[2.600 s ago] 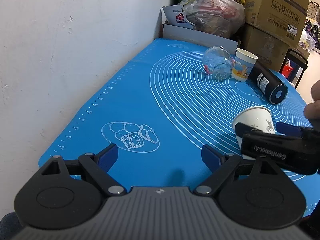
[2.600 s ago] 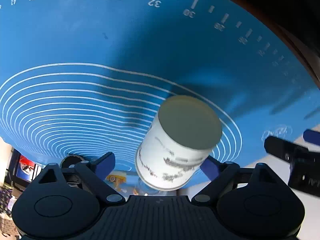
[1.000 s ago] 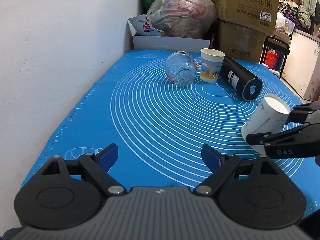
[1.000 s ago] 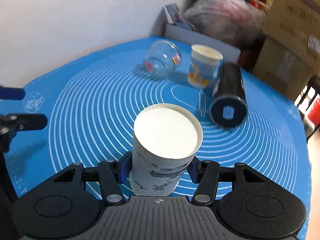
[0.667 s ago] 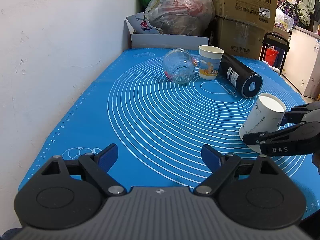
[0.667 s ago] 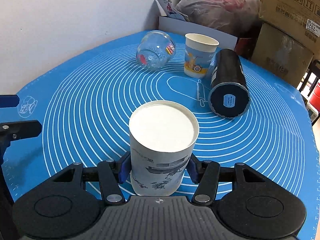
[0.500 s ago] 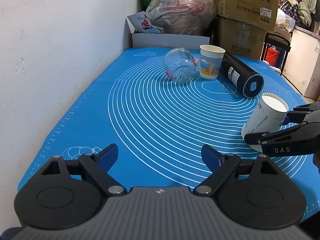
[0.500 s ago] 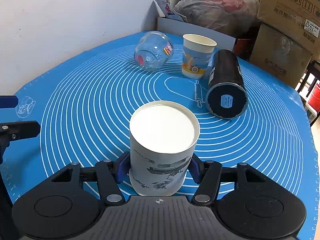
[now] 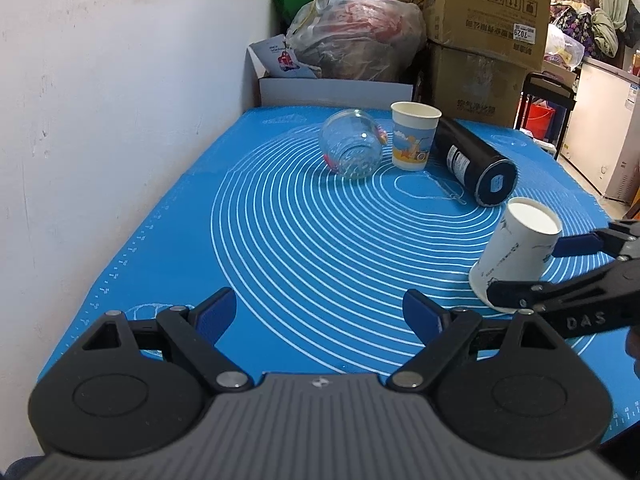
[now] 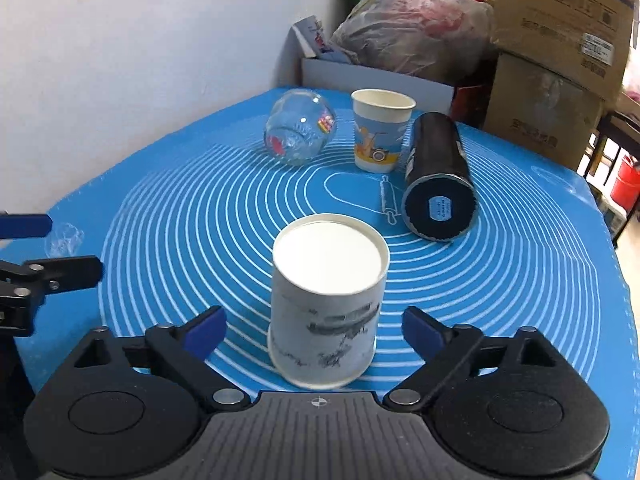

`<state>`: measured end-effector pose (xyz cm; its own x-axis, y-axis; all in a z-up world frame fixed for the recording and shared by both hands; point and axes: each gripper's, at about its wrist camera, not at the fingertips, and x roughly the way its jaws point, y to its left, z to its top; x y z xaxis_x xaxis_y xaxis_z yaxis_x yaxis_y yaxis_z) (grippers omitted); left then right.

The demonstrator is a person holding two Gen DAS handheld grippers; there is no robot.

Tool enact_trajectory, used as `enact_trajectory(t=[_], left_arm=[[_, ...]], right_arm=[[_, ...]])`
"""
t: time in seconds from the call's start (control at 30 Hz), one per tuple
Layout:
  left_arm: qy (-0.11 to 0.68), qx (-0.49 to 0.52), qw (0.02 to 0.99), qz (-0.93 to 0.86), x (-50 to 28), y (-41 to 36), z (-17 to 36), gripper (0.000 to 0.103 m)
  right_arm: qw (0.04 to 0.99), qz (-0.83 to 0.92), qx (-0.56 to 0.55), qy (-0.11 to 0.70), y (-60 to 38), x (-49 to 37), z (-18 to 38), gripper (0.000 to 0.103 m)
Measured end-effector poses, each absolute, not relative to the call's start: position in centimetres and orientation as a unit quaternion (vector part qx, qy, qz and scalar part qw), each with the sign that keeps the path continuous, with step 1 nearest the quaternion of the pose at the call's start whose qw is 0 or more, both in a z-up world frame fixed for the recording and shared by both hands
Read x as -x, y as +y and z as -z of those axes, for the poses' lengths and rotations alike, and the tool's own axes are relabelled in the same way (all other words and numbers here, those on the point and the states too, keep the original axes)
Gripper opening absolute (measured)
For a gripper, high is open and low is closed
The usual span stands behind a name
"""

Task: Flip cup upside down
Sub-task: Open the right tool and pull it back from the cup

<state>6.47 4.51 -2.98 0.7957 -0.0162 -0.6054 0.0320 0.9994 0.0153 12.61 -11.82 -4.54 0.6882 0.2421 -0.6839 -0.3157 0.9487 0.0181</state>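
Note:
A white paper cup (image 10: 326,304) with grey print stands upside down on the blue mat (image 10: 200,208), its flat base facing up. My right gripper (image 10: 314,330) is open, its blue pads apart on either side of the cup and not touching it. The cup also shows at the right of the left wrist view (image 9: 516,254), between the right gripper's fingers (image 9: 576,242). My left gripper (image 9: 320,314) is open and empty over the mat's near left part.
A glass jar (image 9: 352,148) lies on its side at the back of the mat. Beside it stand an upright printed paper cup (image 9: 414,136) and a black cylinder (image 9: 476,168) lying down. Cardboard boxes (image 9: 484,20) and bags stand behind. A white wall runs along the left.
The right gripper turned the cup base-up, lowered it onto the mat and opened its jaws, letting go of it. The left gripper stayed open and almost still.

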Motion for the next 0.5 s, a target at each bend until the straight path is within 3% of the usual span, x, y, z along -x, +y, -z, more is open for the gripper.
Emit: enact_trajectory(t=[0.5], left_arm=[[0.298,-0.02,0.954,0.027,-2.5,3.1,0.8,0.09]], right_arm=[[0.955,-0.065,-0.006,0.288,-14.0,-2.9,0.1,0.103]])
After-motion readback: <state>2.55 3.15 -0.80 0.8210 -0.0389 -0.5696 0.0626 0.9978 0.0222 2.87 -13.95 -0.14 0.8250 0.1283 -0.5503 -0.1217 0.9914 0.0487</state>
